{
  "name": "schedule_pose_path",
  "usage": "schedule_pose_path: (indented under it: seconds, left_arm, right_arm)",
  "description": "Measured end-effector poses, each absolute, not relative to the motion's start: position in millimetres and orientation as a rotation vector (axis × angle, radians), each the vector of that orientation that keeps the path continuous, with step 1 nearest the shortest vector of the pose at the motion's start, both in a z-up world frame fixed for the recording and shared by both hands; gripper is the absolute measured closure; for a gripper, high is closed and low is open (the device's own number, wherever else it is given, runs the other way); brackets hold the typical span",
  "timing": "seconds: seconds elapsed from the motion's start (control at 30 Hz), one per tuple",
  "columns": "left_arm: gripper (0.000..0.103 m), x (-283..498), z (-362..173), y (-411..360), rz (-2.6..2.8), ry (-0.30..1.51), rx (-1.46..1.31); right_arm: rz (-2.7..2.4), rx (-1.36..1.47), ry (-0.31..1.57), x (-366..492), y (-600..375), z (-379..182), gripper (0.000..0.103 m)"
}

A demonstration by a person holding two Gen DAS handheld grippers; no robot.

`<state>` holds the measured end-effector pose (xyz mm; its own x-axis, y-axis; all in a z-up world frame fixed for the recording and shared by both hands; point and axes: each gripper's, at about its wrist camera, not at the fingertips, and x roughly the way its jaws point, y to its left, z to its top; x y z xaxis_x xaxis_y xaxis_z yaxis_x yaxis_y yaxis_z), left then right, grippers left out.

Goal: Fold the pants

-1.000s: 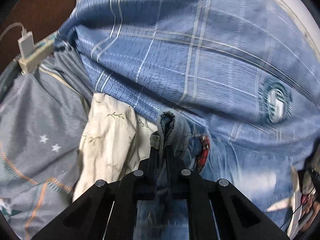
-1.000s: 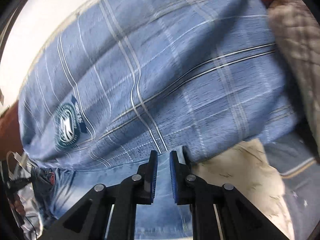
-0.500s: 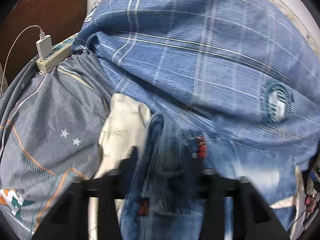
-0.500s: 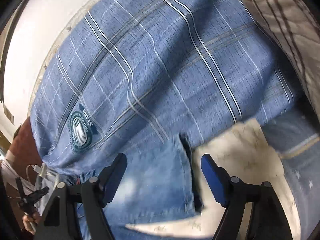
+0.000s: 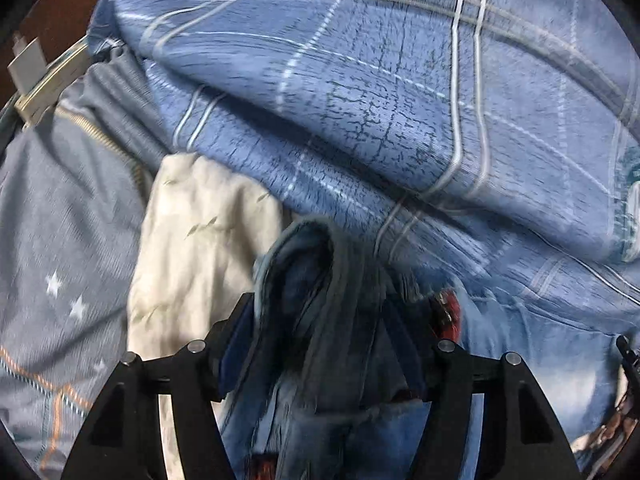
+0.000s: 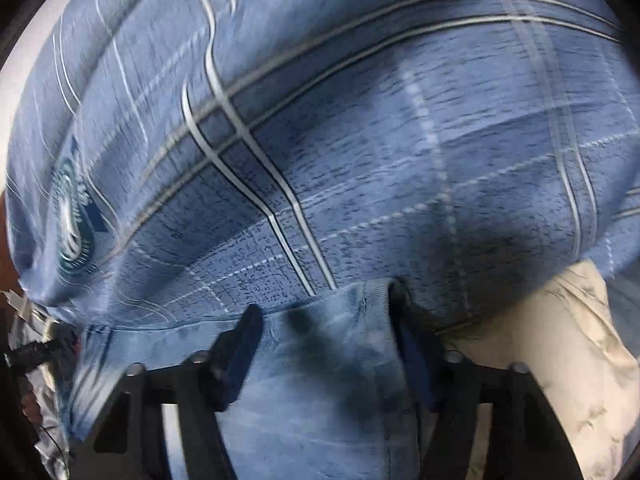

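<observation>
The pants are washed blue jeans (image 5: 332,360) lying on a bed against a blue plaid quilt (image 5: 380,92). In the left wrist view a bunched fold of the jeans with a red patch (image 5: 448,312) rises between the spread fingers of my left gripper (image 5: 324,328), which is open. In the right wrist view the jeans (image 6: 320,380) lie flat with their hem corner at the quilt's edge, between the spread fingers of my right gripper (image 6: 328,336), which is open. Neither gripper pinches the cloth.
A cream leaf-print cloth (image 5: 200,248) lies left of the jeans and shows in the right wrist view (image 6: 560,340) at the right. A grey star-print sheet (image 5: 68,240) is at the left. A power strip with a charger (image 5: 36,76) sits at the bed's edge.
Both grippers were shut on the jeans one second ago. Both have opened and let go, and the jeans have dropped onto the bed. Both cameras have moved closer to the quilt.
</observation>
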<state>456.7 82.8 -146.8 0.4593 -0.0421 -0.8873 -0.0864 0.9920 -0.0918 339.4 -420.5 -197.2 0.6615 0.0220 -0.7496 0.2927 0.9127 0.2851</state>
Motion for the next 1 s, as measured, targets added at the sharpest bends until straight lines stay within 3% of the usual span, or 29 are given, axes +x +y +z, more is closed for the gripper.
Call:
schedule_pose_path:
  seconds: [0.03,0.07,0.1,0.13,0.2,0.37,0.4,0.73,1.0]
  left_arm:
    - [0.037,460.6,-149.8,81.7,0.030,1.093,-0.137]
    - [0.039,462.7,-152.1,80.5,0.030,1.093,-0.136]
    - [0.052,463.6,-154.2,79.1,0.028,1.092,-0.130]
    - [0.069,463.2,-156.5,78.0,0.012,1.098,-0.132]
    - [0.082,459.7,-158.1,78.3,-0.017,1.092,-0.152]
    - [0.089,434.9,-144.8,79.4,-0.043,1.012,-0.152]
    - [0.097,426.6,-139.1,79.3,-0.061,0.990,-0.151]
    - [0.097,320.0,-85.9,97.4,-0.189,0.822,-0.129]
    - [0.098,241.5,-78.2,129.3,-0.203,0.766,-0.131]
  right_arm:
    - [-0.158,0.391,0.860,343.5,-417.7,-200.6,0.079]
    - [-0.164,0.377,0.861,344.3,-415.1,-201.4,0.081]
    - [-0.163,0.367,0.853,343.4,-413.0,-200.0,0.085]
    - [-0.155,0.359,0.836,340.0,-410.4,-196.5,0.086]
    - [-0.152,0.350,0.795,329.2,-406.8,-186.3,0.087]
    - [-0.164,0.351,0.724,294.8,-410.4,-160.7,0.087]
    - [-0.164,0.350,0.714,283.7,-410.4,-156.7,0.087]
    - [-0.163,0.355,0.632,198.8,-408.5,-126.5,0.087]
    - [-0.178,0.381,0.580,126.4,-409.2,-105.1,0.087]
